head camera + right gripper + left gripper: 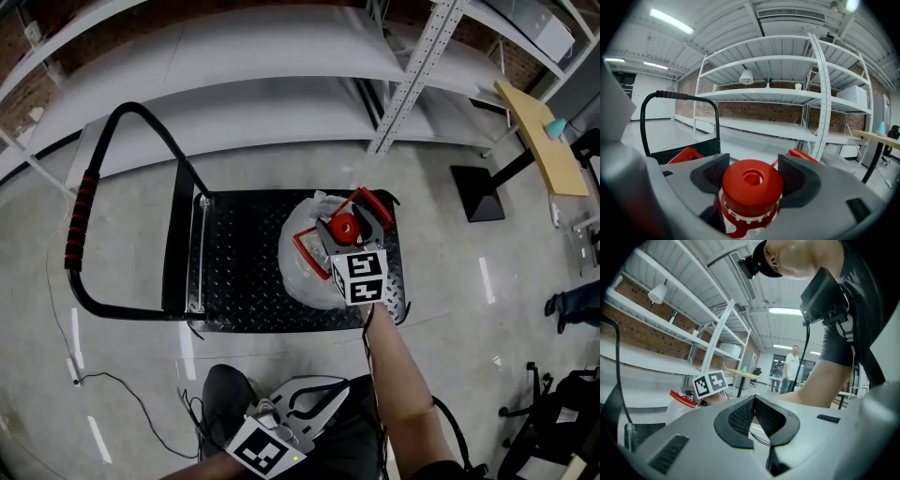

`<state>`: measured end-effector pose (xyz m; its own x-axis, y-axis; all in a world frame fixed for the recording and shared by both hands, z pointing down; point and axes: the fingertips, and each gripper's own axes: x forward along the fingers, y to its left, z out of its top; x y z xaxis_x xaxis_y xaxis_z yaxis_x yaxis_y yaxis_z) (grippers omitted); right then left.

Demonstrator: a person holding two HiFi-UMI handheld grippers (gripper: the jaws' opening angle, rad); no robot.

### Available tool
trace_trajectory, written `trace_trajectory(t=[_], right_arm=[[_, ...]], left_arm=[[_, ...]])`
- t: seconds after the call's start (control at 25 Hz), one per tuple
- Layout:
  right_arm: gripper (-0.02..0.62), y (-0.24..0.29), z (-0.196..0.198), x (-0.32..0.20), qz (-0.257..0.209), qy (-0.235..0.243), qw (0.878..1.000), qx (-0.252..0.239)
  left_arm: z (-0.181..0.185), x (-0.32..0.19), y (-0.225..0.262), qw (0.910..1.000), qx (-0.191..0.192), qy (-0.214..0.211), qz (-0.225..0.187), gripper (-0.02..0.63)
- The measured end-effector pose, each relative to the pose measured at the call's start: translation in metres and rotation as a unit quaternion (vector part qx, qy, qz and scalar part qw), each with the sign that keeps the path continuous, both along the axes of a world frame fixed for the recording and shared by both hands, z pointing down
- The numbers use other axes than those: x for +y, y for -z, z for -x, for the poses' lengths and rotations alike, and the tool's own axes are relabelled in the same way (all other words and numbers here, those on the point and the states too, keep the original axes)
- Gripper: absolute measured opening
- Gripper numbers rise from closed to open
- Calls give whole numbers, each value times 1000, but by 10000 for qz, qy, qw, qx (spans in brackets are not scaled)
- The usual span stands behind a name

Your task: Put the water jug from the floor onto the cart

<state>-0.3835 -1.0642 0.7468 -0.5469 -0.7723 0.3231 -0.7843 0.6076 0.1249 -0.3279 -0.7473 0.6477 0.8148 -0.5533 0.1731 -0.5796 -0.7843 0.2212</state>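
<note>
1. Polished concrete floor (112, 375) and white metal shelving (412, 75) along a brick wall are framing the scene. A black platform cart (244, 272) is standing in the middle, its looped push handle (80, 211) at the left.
2. The water jug (305, 253), translucent with a red cap (752, 187) and a red carry handle (370, 208), is standing upright over the right part of the cart's deck, off the floor. Whether its base is fully resting on the deck cannot be told.
3. The right gripper (751, 174) is gripping the jug at its top, one jaw pressing each side of the cap. It is reaching in from the near side and above, so the jug's long axis is running straight down from the jaws.
4. The left gripper (753, 414) is idling at the near edge by the person's body, well apart from the cart. Its jaws are closed together with nothing between them.
5. The placing is looking nearly done, and the right hand is the only one within reach of the jug. The coming move is likely depending on that vertical line: settling the jug straight down, then parting the jaws sideways off the cap. Any tilt on release could rock the jug toward the deck's right edge.
</note>
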Motion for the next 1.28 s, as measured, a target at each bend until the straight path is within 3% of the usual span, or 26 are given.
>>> trace_trajectory(t=[0.2,0.32,0.48,0.64,0.76,0.92,1.12,1.28], right_arm=[[298,19,5,1,-298,65,9995,127],[298,27,1,4,-218,40,9996,168],[296,85,-7,37,-251,-88,9994,-223],[282,199,-12,116,-148,-57,9987,-495],[179,306,-24,195,-173,-186,9964,-805],[103,416,-37,293,-268,-277,9924,-1165],[11,472,-67,394,-512,-331,9904,-1244],[3,493,-111,470,-573,-183,9884,-1391]], left_arm=[[12,4,22,9999,-8,127,43,3],[16,5,36,9999,1,144,74,3],[19,14,76,10000,5,-6,6,3],[31,34,166,9998,-55,-179,-62,3],[45,51,251,9998,25,-52,-168,3],[48,83,331,9993,196,214,-232,3],[19,156,388,9965,162,392,-725,3],[-16,228,410,9926,261,821,-859,3]])
